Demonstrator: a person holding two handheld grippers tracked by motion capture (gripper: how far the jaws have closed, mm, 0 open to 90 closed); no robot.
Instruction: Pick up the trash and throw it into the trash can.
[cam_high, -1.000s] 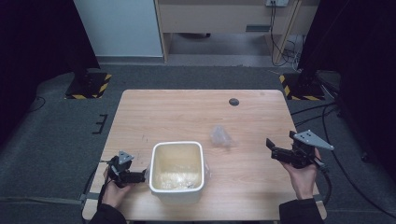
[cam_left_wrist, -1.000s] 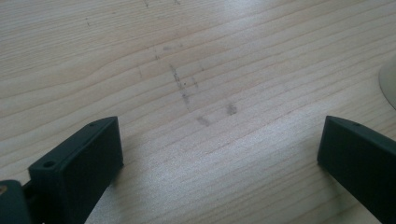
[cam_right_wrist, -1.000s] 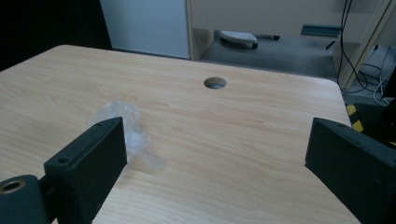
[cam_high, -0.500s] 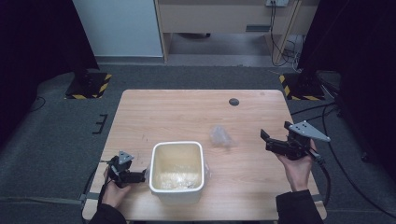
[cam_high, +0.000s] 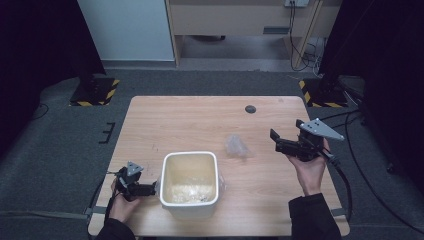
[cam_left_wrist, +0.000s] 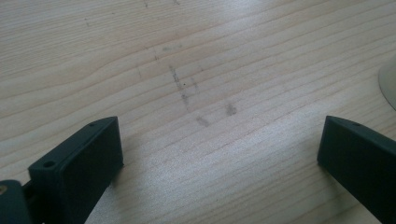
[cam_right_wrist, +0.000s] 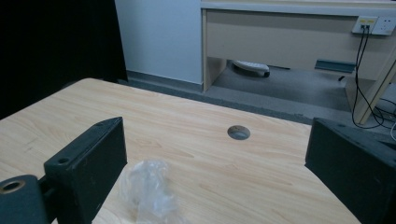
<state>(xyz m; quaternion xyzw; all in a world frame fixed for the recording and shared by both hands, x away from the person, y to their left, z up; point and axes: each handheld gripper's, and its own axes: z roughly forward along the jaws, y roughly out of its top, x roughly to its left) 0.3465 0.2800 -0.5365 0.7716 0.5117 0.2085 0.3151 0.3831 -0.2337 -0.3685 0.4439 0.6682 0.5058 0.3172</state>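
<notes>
Our right gripper (cam_high: 278, 141), jaws spread, has swung in from the tabletop's right edge toward the crumpled plastic (cam_high: 237, 145); left gripper (cam_high: 150, 189) rests open.

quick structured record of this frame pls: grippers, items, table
left gripper: open, low over the table, beside the bin's left wall
right gripper: open, held up, aimed at the plastic wad
plastic wad: clear, crumpled, lying on the table right of and beyond the bin, touching neither gripper
bin: white, upright, some pale clutter in the bottom
table: light wood, round cable hole near the far edge
</notes>
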